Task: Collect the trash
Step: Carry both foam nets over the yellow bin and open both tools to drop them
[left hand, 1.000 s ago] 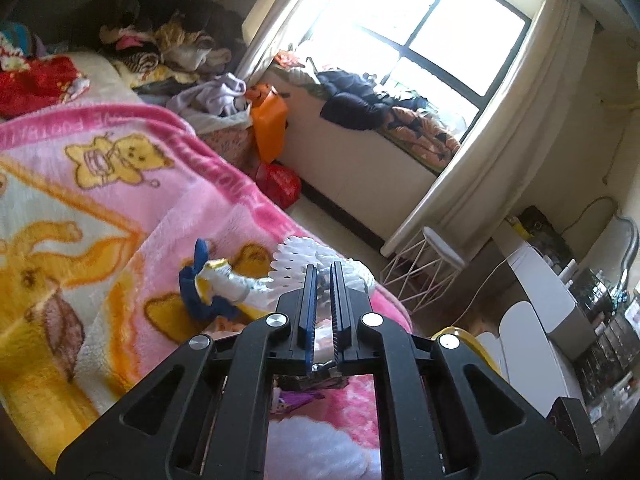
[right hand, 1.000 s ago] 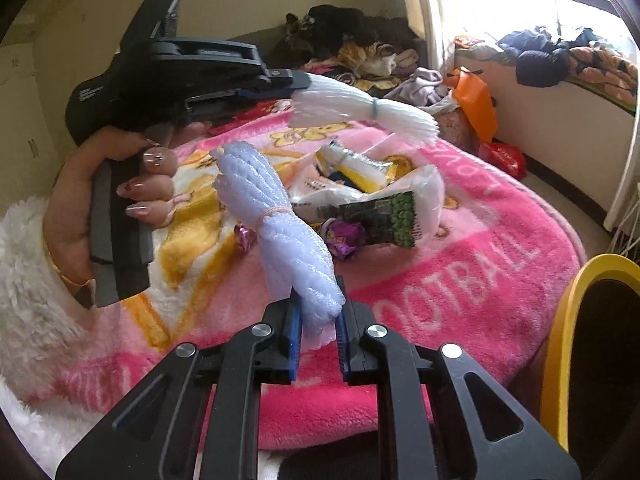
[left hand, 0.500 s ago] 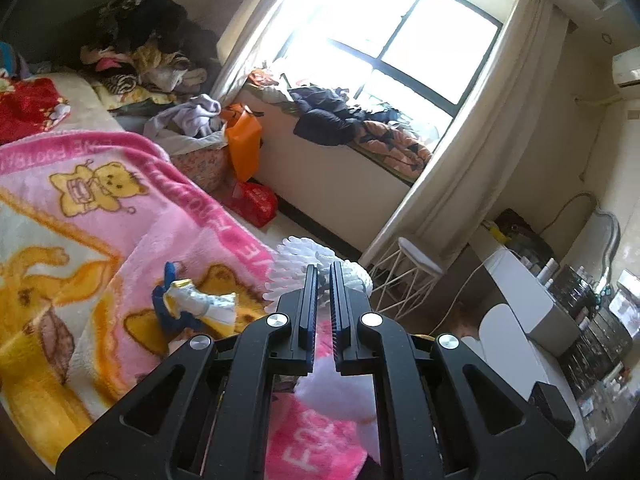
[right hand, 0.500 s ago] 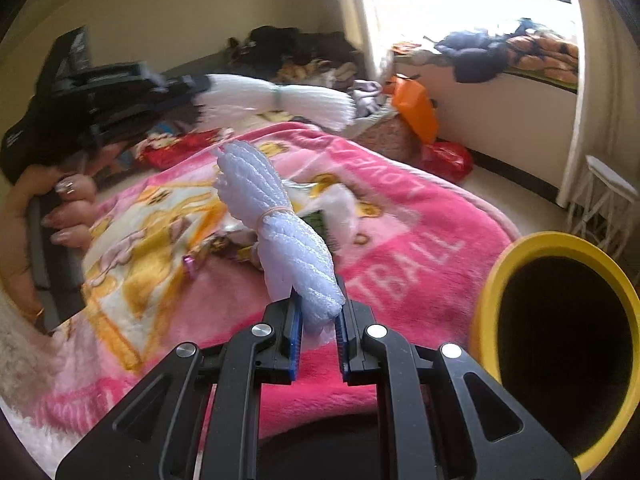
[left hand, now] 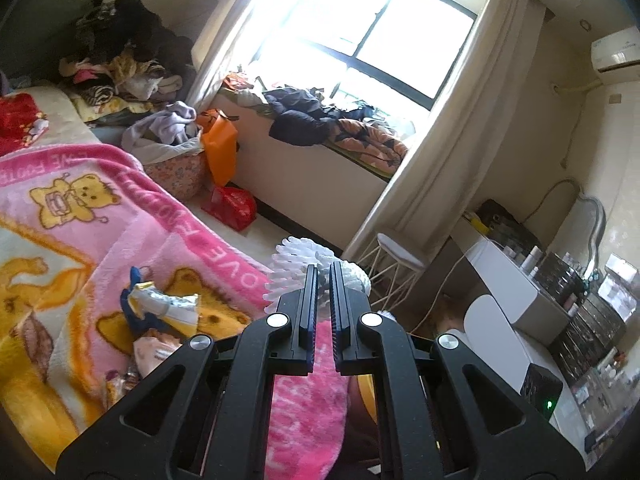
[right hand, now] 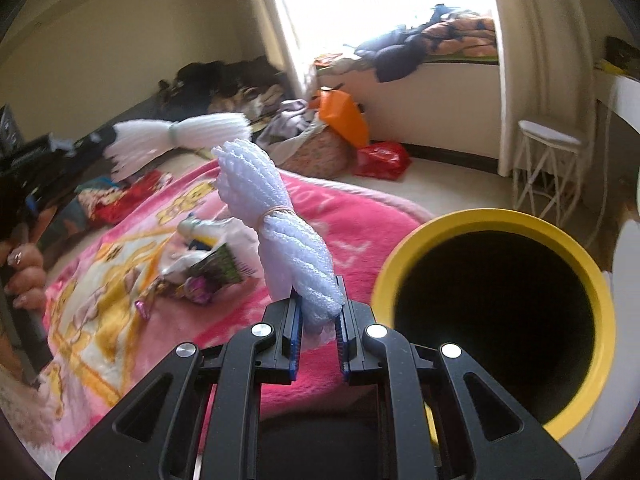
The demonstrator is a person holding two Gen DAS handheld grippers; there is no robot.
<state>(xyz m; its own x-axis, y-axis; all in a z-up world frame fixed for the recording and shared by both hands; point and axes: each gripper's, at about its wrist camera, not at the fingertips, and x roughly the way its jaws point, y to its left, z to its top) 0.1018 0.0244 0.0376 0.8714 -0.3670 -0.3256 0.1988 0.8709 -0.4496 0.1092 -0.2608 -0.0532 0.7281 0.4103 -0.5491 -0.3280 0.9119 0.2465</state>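
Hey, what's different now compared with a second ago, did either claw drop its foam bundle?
Neither let go. The right claw swung right, toward the yellow bin, whose mouth now fills that view's right side. The left claw also turned right, off the pink blanket. Both stay shut on a white foam net bundle; the wrappers lie unmoved.

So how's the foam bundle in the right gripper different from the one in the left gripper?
The right gripper holds a foam net bundle that stands upright, knobbly in texture and cinched with a tan band. The left gripper's bundle lies near horizontal, made of fine straight strands that fan out at both ends, tied with a greenish band. The right one looks bluish white, the left one plain white. Both are white foam packing tied at the middle and clamped at one end.
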